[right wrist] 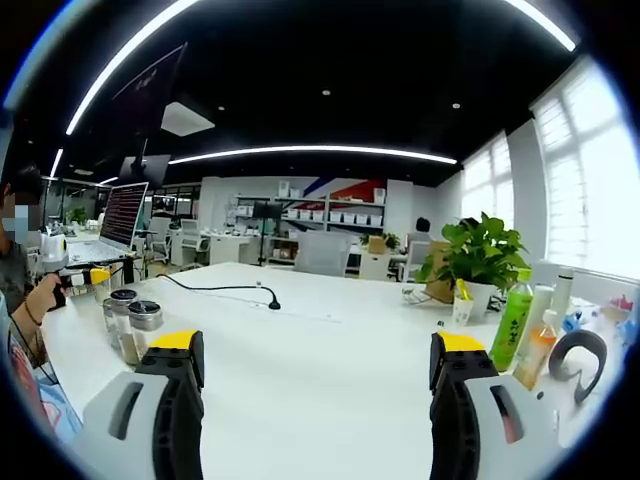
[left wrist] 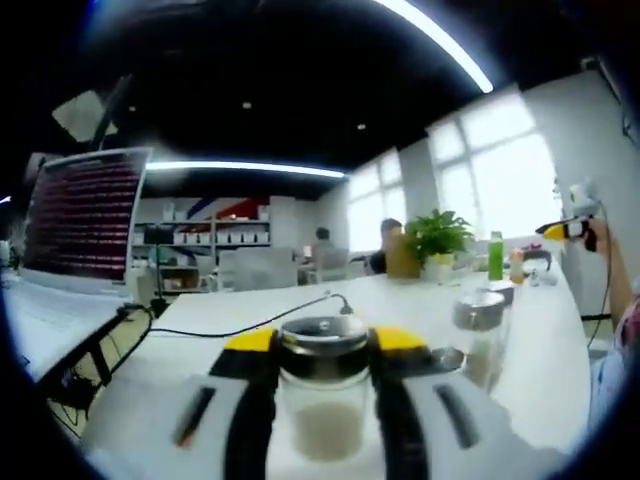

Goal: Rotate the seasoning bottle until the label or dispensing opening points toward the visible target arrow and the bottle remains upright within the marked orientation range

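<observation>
Two jaws of your left gripper (left wrist: 323, 372) are squeezing the seasoning bottle (left wrist: 324, 400); your right gripper (right wrist: 316, 368) is gaping wide over bare table (right wrist: 320, 340).

Second jar (left wrist: 482, 335) and cable (left wrist: 250, 325) crowd the held bottle (left wrist: 323, 390).

You have 2 seasoning jars (left wrist: 323, 385) (left wrist: 481, 335) | 1 black cable (right wrist: 222, 289) | 1 potted plant (right wrist: 478, 258) | 1 green bottle (right wrist: 511, 320) | 1 monitor (left wrist: 84, 213) | 2 grippers: left (left wrist: 322, 350), right (right wrist: 315, 365)
</observation>
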A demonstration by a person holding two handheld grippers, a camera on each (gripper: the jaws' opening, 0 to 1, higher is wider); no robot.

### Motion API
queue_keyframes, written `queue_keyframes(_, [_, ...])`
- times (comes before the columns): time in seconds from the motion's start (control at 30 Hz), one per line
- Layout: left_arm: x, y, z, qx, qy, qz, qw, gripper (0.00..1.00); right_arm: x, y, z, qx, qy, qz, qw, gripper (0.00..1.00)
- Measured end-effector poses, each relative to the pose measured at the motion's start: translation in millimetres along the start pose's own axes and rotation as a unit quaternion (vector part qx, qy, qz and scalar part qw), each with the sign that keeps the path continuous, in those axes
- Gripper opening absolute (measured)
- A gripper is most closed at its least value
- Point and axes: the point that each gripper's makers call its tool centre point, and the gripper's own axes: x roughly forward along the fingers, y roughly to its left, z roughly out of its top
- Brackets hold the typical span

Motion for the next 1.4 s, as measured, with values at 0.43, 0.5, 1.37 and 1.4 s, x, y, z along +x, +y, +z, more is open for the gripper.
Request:
queue_keyframes(0.43, [-3,-17.8,-22.0,0.000,0.019,-0.008,0.9998,0.37,0,1,-1.6,0.000,0.003,0.000,1.0000,0.97])
queue_keyframes(0.5, [-4,-20.4,-24.6,-0.005,0.020,-0.011,0.9997,0.37,0,1,-0.7,0.000,0.001,0.001,1.0000,0.97])
queue_keyframes(1.37, [-7,-21.1,-49.0,-0.025,0.042,0.001,0.9988,0.37,0,3,0.0,-0.009,0.001,-0.001,1.0000,0.97])
queue_keyframes(1.4, [-7,-21.0,-49.5,-0.028,0.042,0.001,0.9987,0.37,0,3,-0.3,-0.008,0.001,-0.001,1.0000,0.97])
